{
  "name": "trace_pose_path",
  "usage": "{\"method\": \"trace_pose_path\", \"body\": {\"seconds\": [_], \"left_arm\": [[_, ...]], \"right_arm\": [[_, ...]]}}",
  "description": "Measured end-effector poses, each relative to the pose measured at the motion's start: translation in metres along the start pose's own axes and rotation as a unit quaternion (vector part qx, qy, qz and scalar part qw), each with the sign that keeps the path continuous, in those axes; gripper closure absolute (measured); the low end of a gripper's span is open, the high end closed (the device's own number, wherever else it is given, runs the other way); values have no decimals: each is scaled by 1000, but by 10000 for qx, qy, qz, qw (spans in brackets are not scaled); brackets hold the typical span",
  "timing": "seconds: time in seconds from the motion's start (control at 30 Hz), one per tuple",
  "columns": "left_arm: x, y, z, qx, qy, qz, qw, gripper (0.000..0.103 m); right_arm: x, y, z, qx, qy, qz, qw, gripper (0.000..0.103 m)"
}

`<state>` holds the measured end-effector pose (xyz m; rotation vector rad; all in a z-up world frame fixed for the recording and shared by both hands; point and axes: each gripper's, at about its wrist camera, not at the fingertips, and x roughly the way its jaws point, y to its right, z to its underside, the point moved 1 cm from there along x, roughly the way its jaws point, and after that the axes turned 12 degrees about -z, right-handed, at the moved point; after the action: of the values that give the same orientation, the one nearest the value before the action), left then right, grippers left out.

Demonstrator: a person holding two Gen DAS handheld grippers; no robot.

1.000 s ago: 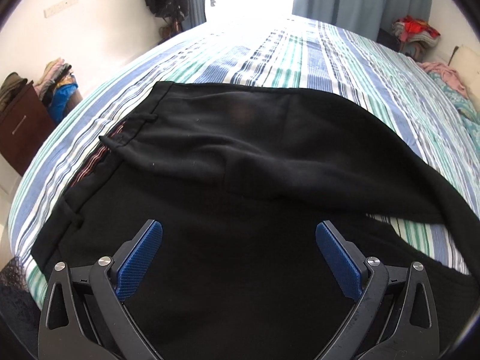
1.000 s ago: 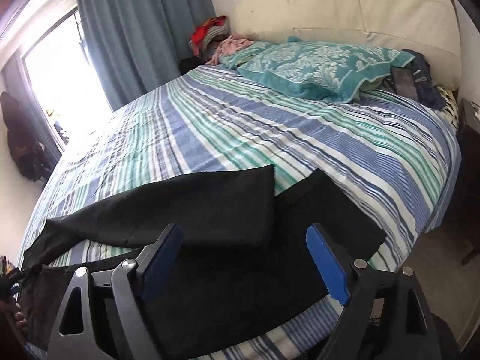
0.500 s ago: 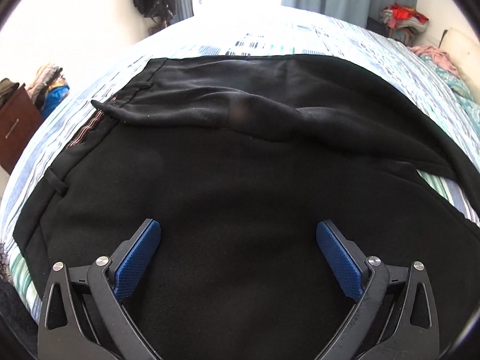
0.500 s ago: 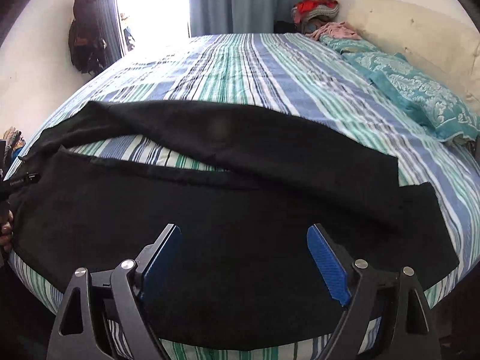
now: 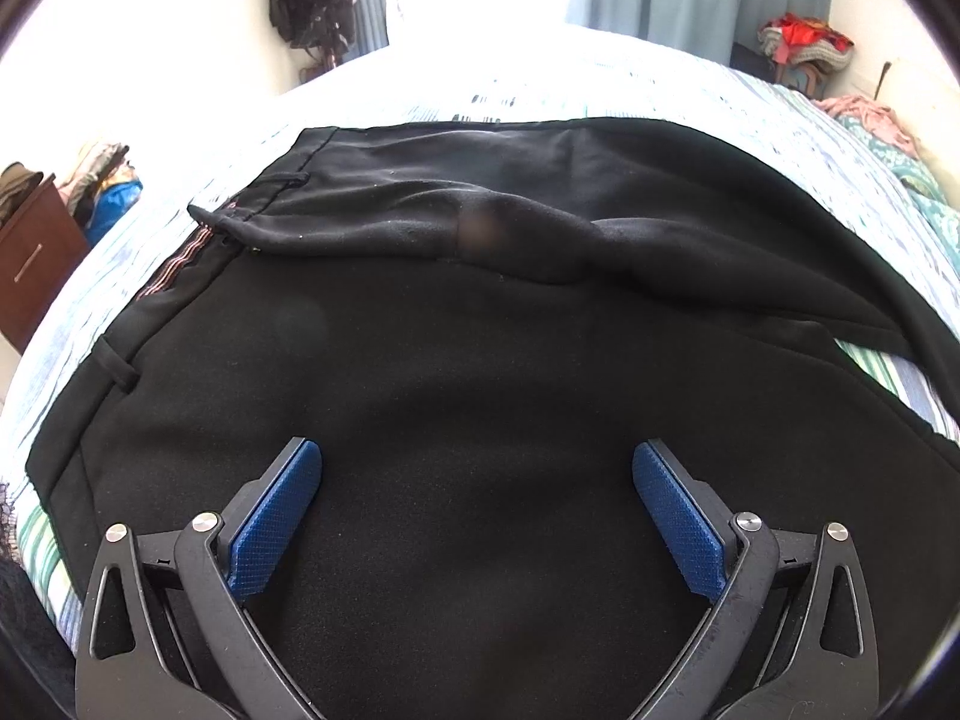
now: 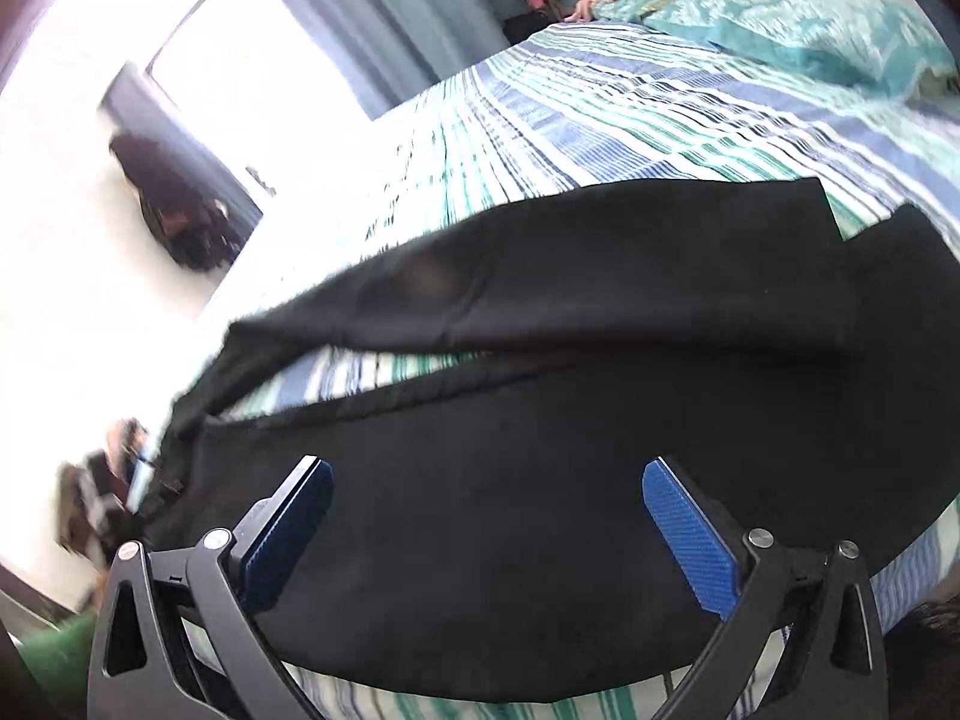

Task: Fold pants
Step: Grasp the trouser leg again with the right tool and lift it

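While both the left gripper (image 5: 477, 501) and right gripper (image 6: 487, 519) hang spread and empty, the pants (image 5: 480, 360) lie ahead of the jaws on the bed (image 6: 600, 120); pinching one layer would likely skew the fold.

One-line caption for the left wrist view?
Open left gripper above black pants spread on striped bed.

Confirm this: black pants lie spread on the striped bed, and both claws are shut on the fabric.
Wrong on the claws. The left claw and right claw are both open above the pants, as each wrist view shows. The pants do lie on the striped bed.
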<state>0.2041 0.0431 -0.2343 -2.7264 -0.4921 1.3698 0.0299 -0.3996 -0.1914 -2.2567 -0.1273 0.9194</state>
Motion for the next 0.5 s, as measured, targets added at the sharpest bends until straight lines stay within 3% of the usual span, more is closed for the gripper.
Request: {"method": "trace_pose_path", "body": {"seconds": [0.07, 0.2, 0.3, 0.37, 0.4, 0.43, 0.47, 0.5], "left_arm": [[0, 0, 0, 2, -2, -6, 10000, 0], [-2, 1, 1, 11, -5, -48, 10000, 0], [-2, 2, 1, 23, -1, -97, 10000, 0], [-3, 3, 1, 36, 1, -130, 9999, 0], [-2, 3, 1, 44, 1, -146, 9999, 0], [-3, 3, 1, 51, 2, -160, 9999, 0], [-2, 4, 1, 55, 3, -171, 9998, 0], [-2, 4, 1, 58, 3, -182, 9998, 0]], "right_arm": [[-16, 26, -9, 670, 493, -94, 9965, 1], [-30, 82, -14, 2061, 1023, -194, 9730, 4], [-30, 84, -21, 2106, 1274, -157, 9691, 6], [-26, 84, -25, 2069, 1285, -13, 9699, 24], [-24, 88, -24, 2137, 1261, 99, 9687, 46], [-22, 93, -22, 2260, 1231, 195, 9661, 78], [-21, 97, -23, 2448, 1182, 272, 9620, 91], [-21, 105, -20, 2659, 1183, 239, 9564, 96]]}}
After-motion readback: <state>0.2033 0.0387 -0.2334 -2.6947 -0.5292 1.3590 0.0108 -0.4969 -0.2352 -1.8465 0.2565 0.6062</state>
